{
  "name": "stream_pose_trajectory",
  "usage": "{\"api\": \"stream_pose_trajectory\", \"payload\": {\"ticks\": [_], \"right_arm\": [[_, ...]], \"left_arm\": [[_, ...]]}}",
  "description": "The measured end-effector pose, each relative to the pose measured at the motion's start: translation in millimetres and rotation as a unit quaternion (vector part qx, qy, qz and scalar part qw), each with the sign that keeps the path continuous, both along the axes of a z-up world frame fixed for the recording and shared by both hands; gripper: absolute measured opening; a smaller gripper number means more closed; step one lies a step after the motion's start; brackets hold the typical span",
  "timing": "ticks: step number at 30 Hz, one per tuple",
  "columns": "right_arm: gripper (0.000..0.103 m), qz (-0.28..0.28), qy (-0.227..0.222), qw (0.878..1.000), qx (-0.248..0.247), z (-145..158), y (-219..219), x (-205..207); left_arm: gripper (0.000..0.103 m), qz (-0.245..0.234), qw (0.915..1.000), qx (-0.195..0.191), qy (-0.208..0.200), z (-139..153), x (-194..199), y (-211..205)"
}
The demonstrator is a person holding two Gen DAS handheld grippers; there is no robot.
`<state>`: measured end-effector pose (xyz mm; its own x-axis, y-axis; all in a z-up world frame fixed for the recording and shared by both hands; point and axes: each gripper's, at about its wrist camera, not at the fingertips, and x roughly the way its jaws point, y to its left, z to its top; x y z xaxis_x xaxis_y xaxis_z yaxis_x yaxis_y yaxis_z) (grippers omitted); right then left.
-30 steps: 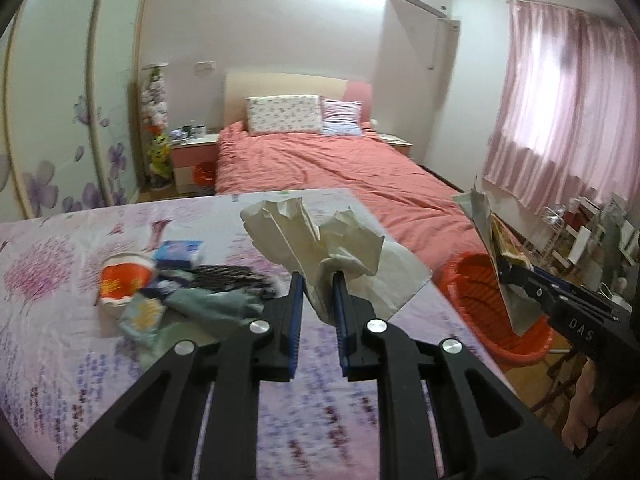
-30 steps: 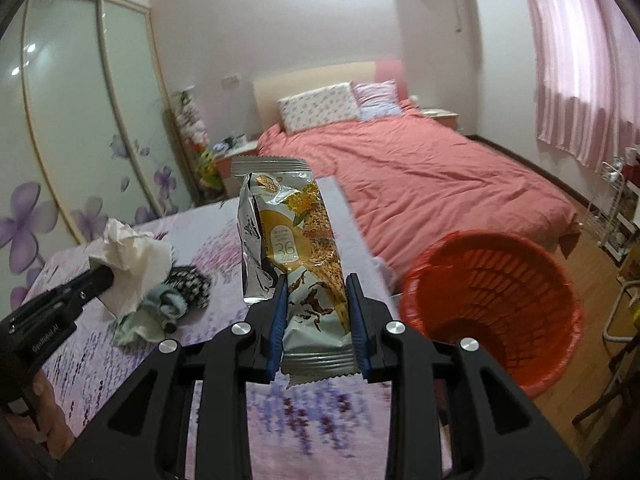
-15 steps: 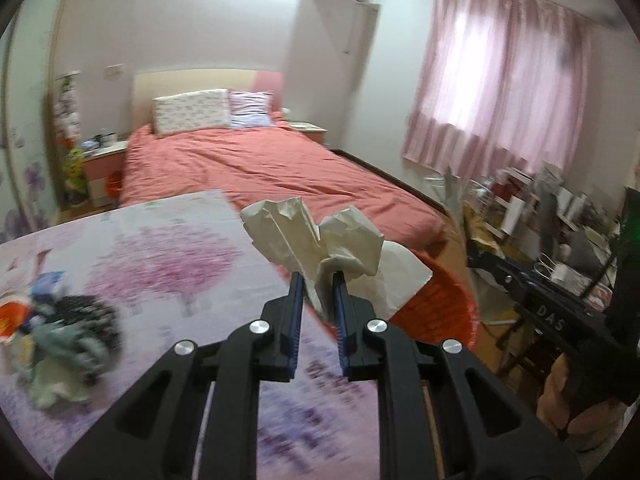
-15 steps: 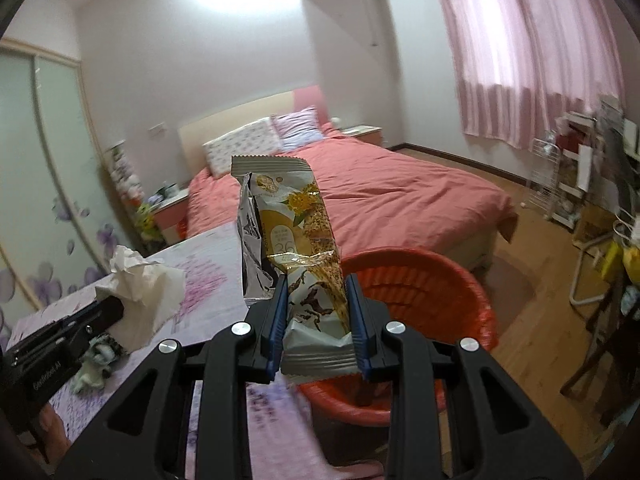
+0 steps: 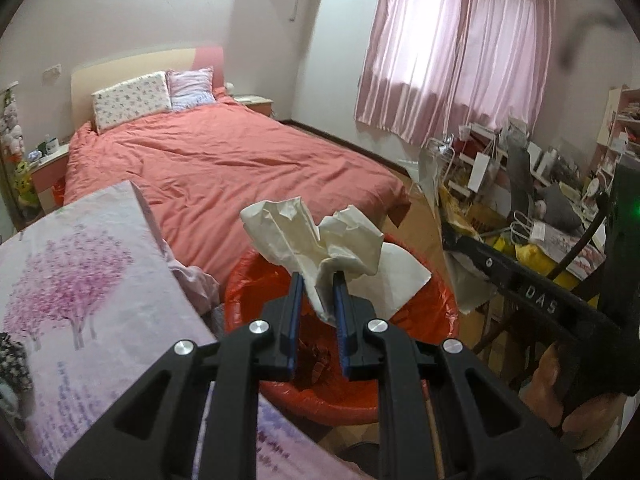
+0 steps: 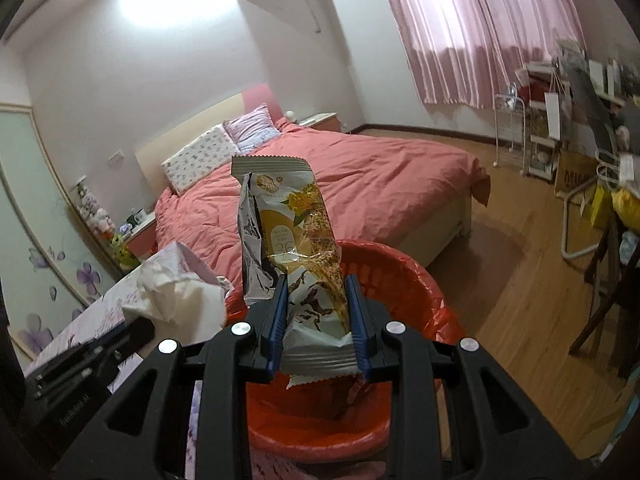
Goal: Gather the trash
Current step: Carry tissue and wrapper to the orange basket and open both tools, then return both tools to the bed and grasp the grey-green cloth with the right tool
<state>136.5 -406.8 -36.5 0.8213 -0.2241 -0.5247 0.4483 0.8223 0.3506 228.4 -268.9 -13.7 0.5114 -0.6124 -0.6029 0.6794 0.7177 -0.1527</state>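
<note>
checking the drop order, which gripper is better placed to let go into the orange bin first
Right, marginally. The right gripper holds the yellow snack wrapper directly over the orange plastic bin. The left gripper is also above it, but its crumpled white tissue spreads toward the rim.

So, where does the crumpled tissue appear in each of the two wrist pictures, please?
Left wrist view: the crumpled tissue is at the centre, clamped in the left gripper, above the red basket.
Right wrist view: the tissue is at the lower left, beside the snack wrapper that the right gripper holds.
Shared landmark: the red basket, with the coral bed behind it.
</note>
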Motion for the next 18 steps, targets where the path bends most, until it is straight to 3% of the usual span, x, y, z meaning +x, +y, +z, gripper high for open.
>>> {"api": "stream_pose_trajectory", "payload": {"ticks": [5,7,11,18], "right_arm": [[0.033,0.001,0.016,0.999,0.031,-16,-10,10],[0.040,0.001,0.024,0.999,0.038,-20,-11,11],[0.058,0.003,0.034,0.999,0.036,-23,-7,7],[0.060,0.003,0.044,0.999,0.030,-18,-7,8]], "left_arm": [[0.022,0.002,0.9997,0.020,0.014,-16,13,-16],[0.034,0.009,0.9994,0.028,0.020,-23,18,-17],[0.041,0.023,0.9988,0.038,0.022,-31,20,-10],[0.052,0.056,0.9970,0.053,0.010,-32,20,14]]}}
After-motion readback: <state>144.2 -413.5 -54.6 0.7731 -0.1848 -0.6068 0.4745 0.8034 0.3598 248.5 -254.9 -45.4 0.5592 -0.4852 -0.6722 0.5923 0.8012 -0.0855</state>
